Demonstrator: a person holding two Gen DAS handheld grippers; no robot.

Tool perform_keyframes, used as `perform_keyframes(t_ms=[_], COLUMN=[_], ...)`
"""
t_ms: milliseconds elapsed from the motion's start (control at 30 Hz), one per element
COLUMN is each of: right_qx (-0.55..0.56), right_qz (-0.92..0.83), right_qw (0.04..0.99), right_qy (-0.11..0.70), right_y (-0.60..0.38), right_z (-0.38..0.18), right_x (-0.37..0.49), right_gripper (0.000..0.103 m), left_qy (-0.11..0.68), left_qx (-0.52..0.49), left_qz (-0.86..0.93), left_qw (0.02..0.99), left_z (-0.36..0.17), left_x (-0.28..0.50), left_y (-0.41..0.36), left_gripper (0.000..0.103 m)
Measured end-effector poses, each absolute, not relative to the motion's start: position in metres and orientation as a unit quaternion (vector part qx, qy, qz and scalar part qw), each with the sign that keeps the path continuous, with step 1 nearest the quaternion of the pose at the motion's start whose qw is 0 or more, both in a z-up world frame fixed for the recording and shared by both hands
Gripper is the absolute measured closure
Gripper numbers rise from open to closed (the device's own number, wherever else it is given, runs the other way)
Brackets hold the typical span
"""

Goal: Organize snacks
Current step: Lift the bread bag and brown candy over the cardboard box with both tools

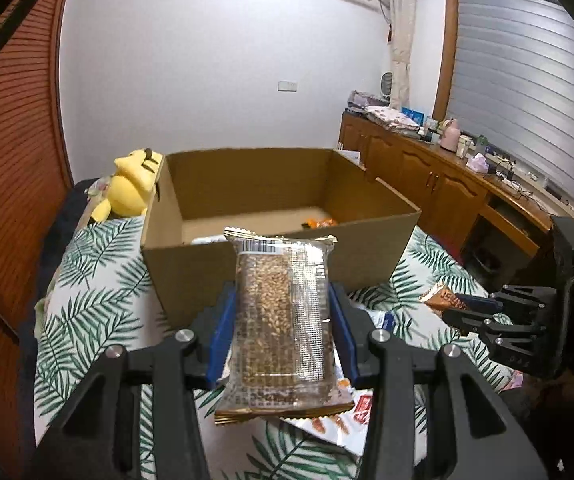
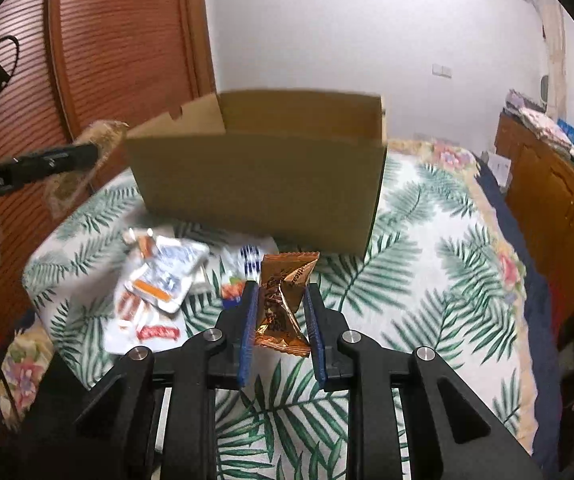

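Note:
My left gripper (image 1: 281, 300) is shut on a clear-wrapped grain bar (image 1: 281, 320) and holds it in the air just before the near wall of the open cardboard box (image 1: 279, 264). An orange packet (image 1: 321, 223) lies inside the box. My right gripper (image 2: 281, 300) is shut on a brown-orange candy packet (image 2: 283, 300), held above the leaf-print bedspread in front of the box (image 2: 255, 192). The right gripper shows in the left wrist view (image 1: 453, 306) with its packet (image 1: 445, 298). The left gripper (image 2: 95, 152) shows at the left of the right wrist view.
Several loose snack packets (image 2: 159, 288) lie on the bedspread (image 2: 427, 264) left of my right gripper. A yellow plush toy (image 1: 131, 188) sits behind the box's left corner. A wooden cabinet (image 1: 439, 184) runs along the right; a slatted wooden door (image 2: 119, 48) stands at left.

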State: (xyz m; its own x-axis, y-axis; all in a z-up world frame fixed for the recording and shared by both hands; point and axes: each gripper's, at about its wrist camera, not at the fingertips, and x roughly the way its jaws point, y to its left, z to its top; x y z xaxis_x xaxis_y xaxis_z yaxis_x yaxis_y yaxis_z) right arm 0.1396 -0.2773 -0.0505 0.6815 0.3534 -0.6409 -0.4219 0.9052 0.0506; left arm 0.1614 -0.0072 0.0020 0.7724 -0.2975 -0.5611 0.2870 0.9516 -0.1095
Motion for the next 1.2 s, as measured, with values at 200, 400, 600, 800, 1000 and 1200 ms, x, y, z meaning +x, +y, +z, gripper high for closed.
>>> perform_keyframes(t_ms=[200,400,600,800,1000,1200], right_qx=[-0.060,-0.066,-0.068,-0.072,-0.077,-0.078], right_qz=[0.217,0.220,0.216,0.213,0.212,0.211], right_qw=[0.924,0.929,0.931,0.932,0.932,0.934], right_qy=[0.310,0.289,0.285,0.284,0.283,0.276], right_y=[-0.276,-0.275,-0.277,-0.275,-0.269,-0.263], right_z=[-0.015,0.011,0.020,0.024,0.030,0.034], right_x=[0.138,0.137,0.139,0.147,0.159,0.177], right_gripper=[0.081,0.081,0.081,0.081,0.081,0.081], left_qy=[0.292,0.284,0.287,0.299,0.304,0.300], left_qx=[-0.002,0.006,0.012,0.016,0.012,0.008], left_qz=[-0.165,-0.170,-0.177,-0.180,-0.181,-0.175], left_qw=[0.942,0.944,0.941,0.937,0.935,0.938], left_z=[0.017,0.027,0.025,0.022,0.026,0.033], left_x=[0.171,0.185,0.205,0.233,0.260,0.294], left_y=[-0.017,-0.026,-0.037,-0.043,-0.041,-0.030], left_gripper=[0.060,0.060,0.060,0.060,0.060,0.060])
